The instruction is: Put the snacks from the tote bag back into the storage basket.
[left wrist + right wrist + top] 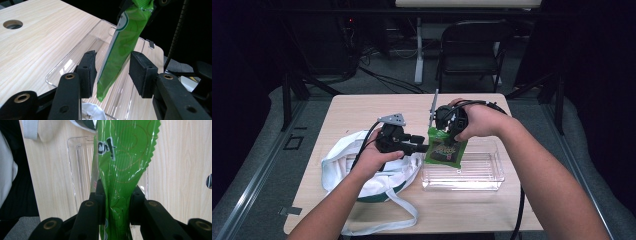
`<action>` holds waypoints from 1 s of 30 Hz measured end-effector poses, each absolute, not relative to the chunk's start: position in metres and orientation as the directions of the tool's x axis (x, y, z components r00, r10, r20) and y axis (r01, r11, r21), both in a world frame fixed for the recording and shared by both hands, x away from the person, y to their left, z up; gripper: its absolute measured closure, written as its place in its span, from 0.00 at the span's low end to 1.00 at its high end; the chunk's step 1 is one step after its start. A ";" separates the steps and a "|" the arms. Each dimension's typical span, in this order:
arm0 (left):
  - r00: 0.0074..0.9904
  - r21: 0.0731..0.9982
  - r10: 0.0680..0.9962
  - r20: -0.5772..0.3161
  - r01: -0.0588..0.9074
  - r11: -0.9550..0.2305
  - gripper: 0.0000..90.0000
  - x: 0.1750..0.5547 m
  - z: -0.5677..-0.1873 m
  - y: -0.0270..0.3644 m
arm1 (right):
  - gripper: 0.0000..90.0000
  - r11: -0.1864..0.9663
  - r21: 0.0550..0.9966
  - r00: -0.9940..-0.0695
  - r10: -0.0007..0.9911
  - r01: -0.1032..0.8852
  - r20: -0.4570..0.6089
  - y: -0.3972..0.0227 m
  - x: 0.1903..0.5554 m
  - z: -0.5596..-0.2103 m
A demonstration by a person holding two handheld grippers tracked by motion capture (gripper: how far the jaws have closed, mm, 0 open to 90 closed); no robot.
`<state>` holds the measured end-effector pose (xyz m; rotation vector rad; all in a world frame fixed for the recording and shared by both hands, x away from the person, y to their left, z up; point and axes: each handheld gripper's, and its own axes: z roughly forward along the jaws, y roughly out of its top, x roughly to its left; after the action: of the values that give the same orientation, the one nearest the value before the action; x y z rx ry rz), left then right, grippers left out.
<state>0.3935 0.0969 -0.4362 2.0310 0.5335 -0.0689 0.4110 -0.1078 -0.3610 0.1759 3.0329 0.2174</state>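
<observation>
A green snack packet (445,150) hangs upright over the left end of a clear plastic tray (484,175). My right gripper (446,133) points down from above and is shut on the packet's top edge; in the right gripper view its jaws (116,193) pinch the crinkled green film (125,157). My left gripper (423,148) comes in level from the left. In the left gripper view the packet (120,50) hangs between its pads (87,68), with a gap on each side. The left gripper (112,63) is open.
A white cloth bag (343,161) with a long strap (404,217) lies under my left hand at the table's front left. The tray's rim (72,63) is below the left jaws. A cable hole (12,24) sits in the tabletop. A folding chair (472,47) stands beyond the table.
</observation>
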 end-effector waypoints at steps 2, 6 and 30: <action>0.898 0.819 0.347 -0.271 0.404 -0.407 0.63 0.394 -0.436 0.099 | 0.83 0.984 0.142 -0.988 0.122 0.108 -0.091 -0.109 0.412 -0.361; 0.891 0.814 0.369 -0.264 0.411 -0.411 0.62 0.394 -0.438 0.103 | 0.83 0.984 0.142 -0.987 0.126 0.111 -0.103 -0.110 0.413 -0.363; 0.816 0.795 0.514 -0.264 0.486 -0.364 0.59 0.395 -0.452 0.149 | 0.83 0.991 0.115 -0.976 0.088 0.066 -0.200 -0.115 0.423 -0.376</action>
<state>0.3945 0.1491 -0.4518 2.0177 0.7399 0.0360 0.4230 -0.1151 -0.3765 0.1147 2.9293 0.1587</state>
